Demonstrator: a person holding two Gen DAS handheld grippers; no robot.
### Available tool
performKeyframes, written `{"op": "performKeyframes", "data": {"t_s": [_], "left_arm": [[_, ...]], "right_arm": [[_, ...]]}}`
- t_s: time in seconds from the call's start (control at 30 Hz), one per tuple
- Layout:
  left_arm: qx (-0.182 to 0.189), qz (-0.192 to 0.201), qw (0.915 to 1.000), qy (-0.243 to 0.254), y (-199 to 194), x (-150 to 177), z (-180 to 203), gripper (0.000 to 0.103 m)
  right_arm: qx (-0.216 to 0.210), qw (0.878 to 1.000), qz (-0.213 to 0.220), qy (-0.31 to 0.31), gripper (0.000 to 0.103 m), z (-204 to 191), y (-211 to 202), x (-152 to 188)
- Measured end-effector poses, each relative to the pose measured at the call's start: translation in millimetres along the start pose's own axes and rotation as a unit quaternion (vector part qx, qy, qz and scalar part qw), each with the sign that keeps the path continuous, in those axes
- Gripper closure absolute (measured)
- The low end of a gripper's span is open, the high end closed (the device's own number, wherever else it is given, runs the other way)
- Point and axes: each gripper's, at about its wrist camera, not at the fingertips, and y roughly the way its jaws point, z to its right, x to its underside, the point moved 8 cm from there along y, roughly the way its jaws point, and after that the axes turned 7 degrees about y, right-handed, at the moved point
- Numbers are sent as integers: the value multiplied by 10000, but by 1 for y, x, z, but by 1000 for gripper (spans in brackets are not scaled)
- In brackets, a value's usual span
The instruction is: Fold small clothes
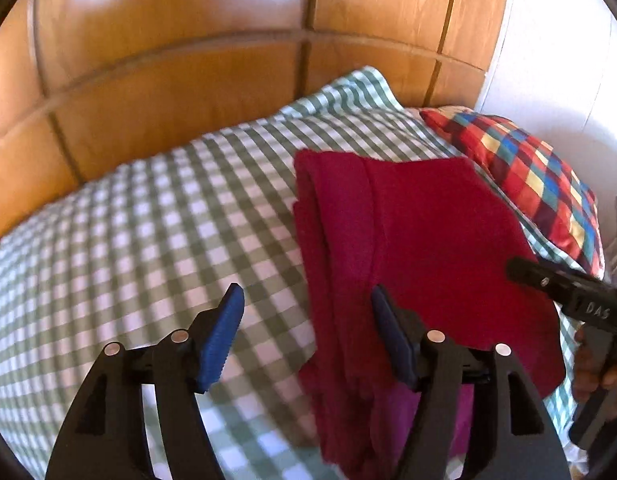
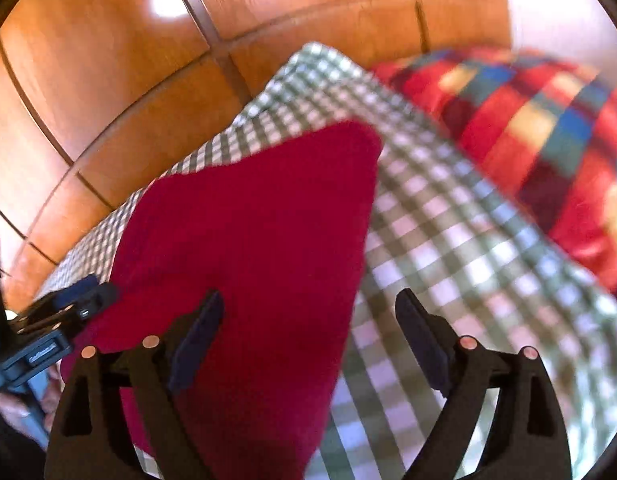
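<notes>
A dark red garment [image 1: 420, 248] lies partly folded on the green-and-white checked bedsheet [image 1: 148, 232], with a long folded strip along its left side. My left gripper [image 1: 306, 304] is open and empty just above the garment's left edge. My right gripper [image 2: 308, 312] is open and empty above the garment's right edge [image 2: 248, 240]. The right gripper also shows in the left wrist view [image 1: 564, 284] over the garment's right side. The left gripper shows at the left in the right wrist view [image 2: 80, 296].
A multicoloured checked pillow [image 1: 536, 184] lies at the right of the bed, also in the right wrist view [image 2: 528, 132]. Wooden wardrobe panels [image 1: 188, 60] stand close behind the bed. A white wall [image 1: 560, 60] is at the far right.
</notes>
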Motion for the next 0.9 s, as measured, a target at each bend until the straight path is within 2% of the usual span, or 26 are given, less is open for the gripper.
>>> {"op": "performKeyframes", "data": {"t_s": [0.07, 0.13, 0.27, 0.37, 0.5, 0.67, 0.73, 0.9], "left_arm": [[-242, 107, 9996, 5, -17, 7, -4, 38], [-334, 217, 9992, -50, -30, 7, -3, 38], [-501, 351, 9979, -209, -53, 16, -4, 35], [-600, 399, 9969, -331, -71, 27, -8, 31], [-724, 457, 9949, -532, -93, 44, -14, 31], [-986, 604, 9907, -719, -118, 58, -19, 31], [-1080, 670, 9891, -748, -128, 63, -19, 24], [-1276, 815, 9857, -737, -149, 74, -18, 18]], "right_arm": [[50, 9995, 256, -176, 16, -3, -21, 2], [-27, 9987, 407, -306, 16, -14, -38, 8], [-250, 9983, 369, -377, 16, -35, -50, 26], [-263, 9982, 281, -458, 14, -50, -52, 45], [-48, 9974, 342, -629, 9, -66, -62, 71], [393, 9935, 643, -851, 3, -76, -77, 90], [511, 9921, 716, -889, 3, -78, -82, 95], [679, 9906, 838, -841, 3, -78, -94, 99]]}}
